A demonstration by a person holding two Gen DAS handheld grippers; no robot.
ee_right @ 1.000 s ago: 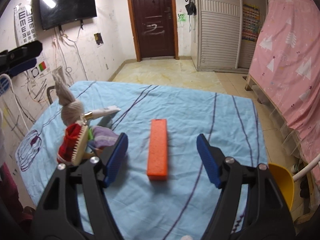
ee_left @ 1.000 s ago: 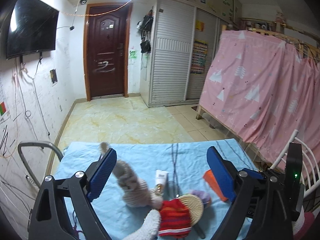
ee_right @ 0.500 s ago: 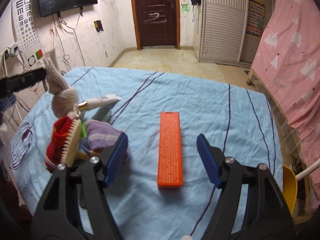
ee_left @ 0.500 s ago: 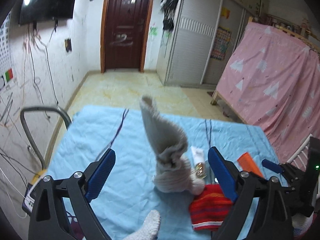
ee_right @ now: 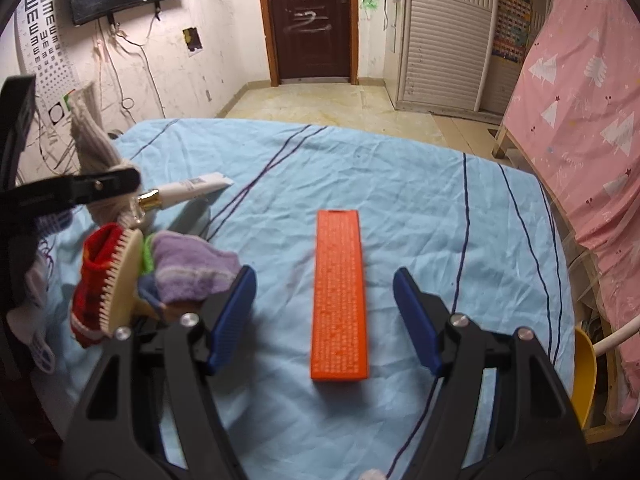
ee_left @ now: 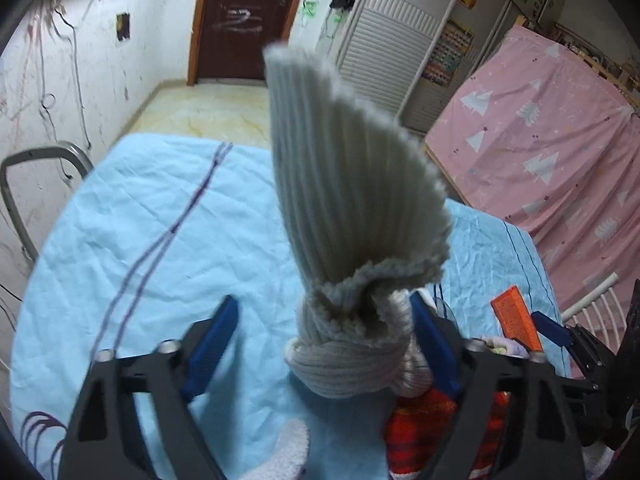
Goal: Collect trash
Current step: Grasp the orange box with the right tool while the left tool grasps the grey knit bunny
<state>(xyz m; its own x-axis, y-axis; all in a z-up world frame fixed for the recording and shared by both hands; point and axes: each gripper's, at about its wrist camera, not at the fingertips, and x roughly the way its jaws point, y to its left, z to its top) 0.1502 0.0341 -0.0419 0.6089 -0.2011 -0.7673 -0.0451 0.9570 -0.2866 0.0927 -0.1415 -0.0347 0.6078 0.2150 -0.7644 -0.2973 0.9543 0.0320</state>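
The right gripper (ee_right: 323, 316) hangs low over the light-blue bedsheet (ee_right: 420, 208) with its blue pads (ee_right: 230, 316) spread wide and nothing between them. The near end of the orange box (ee_right: 340, 296) lies flat on the sheet in the gap between those pads, touching neither, and the box runs lengthwise away from the camera.

Left of the orange box sits a small heap: a purple sock (ee_right: 192, 268) nearest to it, then a wooden brush (ee_right: 122, 284) standing on edge, then a red knitted sock (ee_right: 94, 280) on the far side of the brush. Behind the heap a white tube with a gold cap (ee_right: 188, 192) lies on the sheet, pointing toward the box's far end.

The left gripper (ee_left: 324, 352) is wide open too, gripping nothing. A grey ribbed sock (ee_left: 352, 216), knotted at its base, stands upright between its pads, close against the right pad (ee_left: 434, 352); whether it touches is unclear. In this view the orange box shows far to the right of the sock.

Beyond the bed are pale floor tiles (ee_right: 320, 100), a dark wooden door (ee_right: 312, 20), and a pink curtain (ee_right: 580, 100) to the box's right.
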